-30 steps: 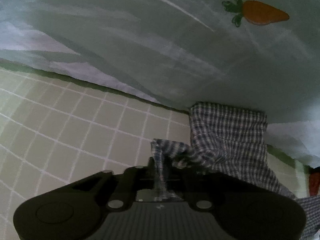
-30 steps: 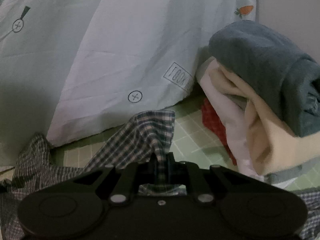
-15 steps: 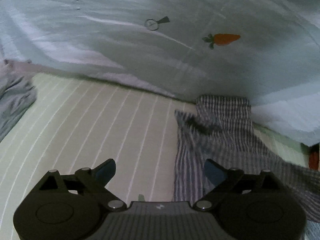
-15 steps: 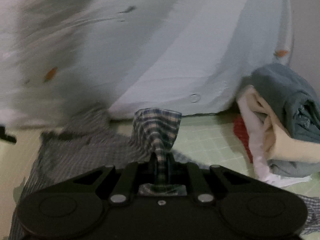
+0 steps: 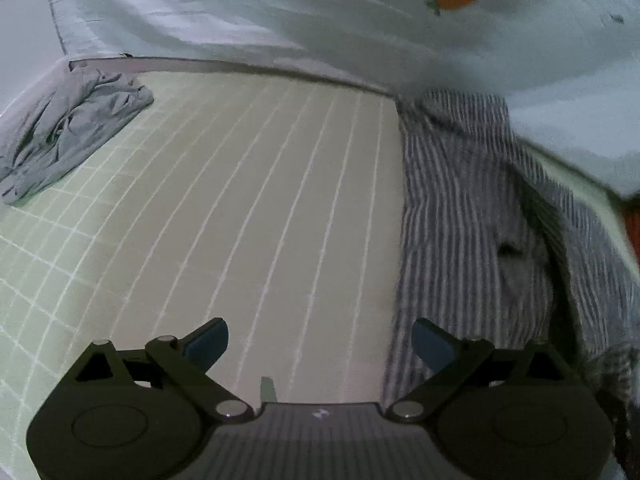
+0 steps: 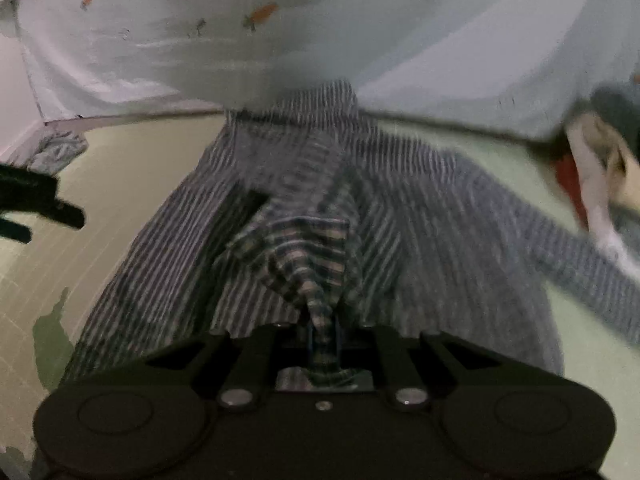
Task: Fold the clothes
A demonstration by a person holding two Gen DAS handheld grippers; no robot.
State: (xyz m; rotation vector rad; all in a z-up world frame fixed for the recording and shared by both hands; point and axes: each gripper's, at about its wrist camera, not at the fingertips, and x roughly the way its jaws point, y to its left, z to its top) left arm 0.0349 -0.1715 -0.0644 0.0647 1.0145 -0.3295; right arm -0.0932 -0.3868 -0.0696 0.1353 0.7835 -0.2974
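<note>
A checked shirt lies spread on the green gridded bed sheet, its far end against the pale quilt. My right gripper pinches a bunched fold of it, jaws just starting to ease apart. My left gripper hangs wide and empty over bare sheet beside the shirt's left edge. I judge a fold is under way; next I need a fresh left grip.

Carrot-print duvet bunched from ten to two o'clock along the green checked bed sheet.
</note>
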